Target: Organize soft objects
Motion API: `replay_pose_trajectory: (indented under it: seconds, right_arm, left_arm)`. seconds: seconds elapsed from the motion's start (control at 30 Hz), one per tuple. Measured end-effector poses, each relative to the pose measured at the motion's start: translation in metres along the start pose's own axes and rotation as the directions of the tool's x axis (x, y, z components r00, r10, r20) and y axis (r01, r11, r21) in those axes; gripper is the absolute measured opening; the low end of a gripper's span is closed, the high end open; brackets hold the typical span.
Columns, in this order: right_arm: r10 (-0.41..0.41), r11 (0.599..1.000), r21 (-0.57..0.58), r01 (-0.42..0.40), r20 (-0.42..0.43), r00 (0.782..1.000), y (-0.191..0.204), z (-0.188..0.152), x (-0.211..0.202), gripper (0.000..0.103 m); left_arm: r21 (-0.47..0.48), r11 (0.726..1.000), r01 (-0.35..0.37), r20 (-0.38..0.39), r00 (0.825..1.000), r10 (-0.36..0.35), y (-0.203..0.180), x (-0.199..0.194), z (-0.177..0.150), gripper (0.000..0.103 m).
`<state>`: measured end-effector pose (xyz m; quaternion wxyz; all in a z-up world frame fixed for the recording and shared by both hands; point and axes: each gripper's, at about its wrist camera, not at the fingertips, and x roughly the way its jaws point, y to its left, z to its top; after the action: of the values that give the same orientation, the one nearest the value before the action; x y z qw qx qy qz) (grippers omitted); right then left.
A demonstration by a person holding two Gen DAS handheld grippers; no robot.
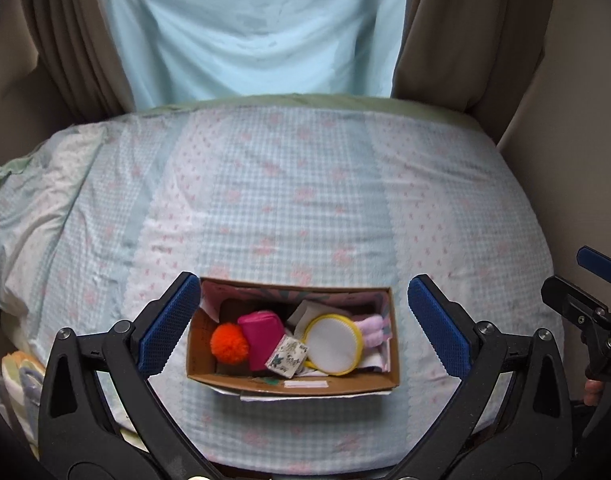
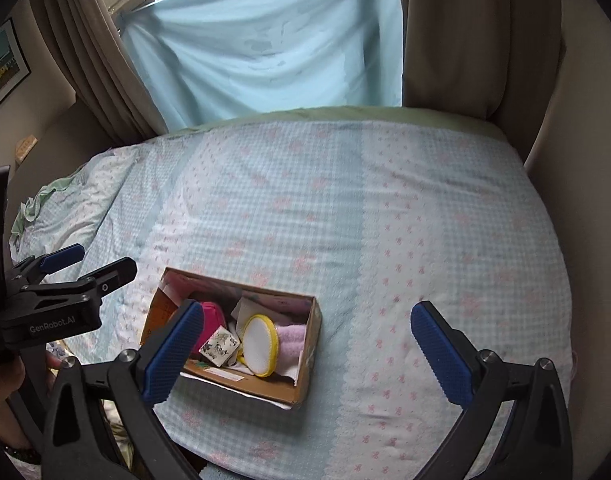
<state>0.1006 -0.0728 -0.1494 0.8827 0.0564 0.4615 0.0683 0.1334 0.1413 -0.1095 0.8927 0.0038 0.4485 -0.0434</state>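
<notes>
A cardboard box (image 1: 289,385) sits on the bed near its front edge. It holds an orange pom-pom (image 1: 228,344), a pink pouch (image 1: 262,336), a small patterned cube (image 1: 286,357), a round white pad with a yellow rim (image 1: 332,344) and a lilac plush item (image 1: 372,329). My left gripper (image 1: 301,324) is open and empty, its fingers either side of the box, above it. My right gripper (image 2: 309,352) is open and empty, to the right of the box (image 2: 305,364). The pad (image 2: 259,345) and lilac plush (image 2: 291,340) show there too.
The bed has a checked blue and pink cover (image 1: 305,200). A crumpled sheet (image 1: 33,200) lies at the left. Brown curtains (image 1: 77,32) and a light blue cloth (image 1: 257,28) hang behind. The right gripper shows at the right edge of the left wrist view (image 1: 593,304).
</notes>
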Motion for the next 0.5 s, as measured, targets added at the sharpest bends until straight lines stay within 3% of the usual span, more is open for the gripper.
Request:
replay_pose_trajectory:
  seconds: [0.1,0.23,0.5]
  right_arm:
    - [-0.047,0.999,-0.007,0.048,0.106,0.993,-0.012,0.022,-0.049,0.103]
    - [-0.114,0.993,-0.006,0.118,0.231,0.966,-0.022,0.040,-0.105,0.103]
    - [-0.195,0.980,0.029,0.197,0.336,0.921,-0.030,0.041,-0.154,0.103]
  left_arm:
    - [0.000,1.000,0.001,0.123,0.992,-0.001,-0.020,-0.048,0.020,0.103]
    - [0.030,0.999,-0.024,0.256,0.967,0.016,-0.043,-0.100,0.032,0.103]
    - [0.023,1.000,0.000,0.387,0.922,-0.009,-0.055,-0.155,0.030,0.103]
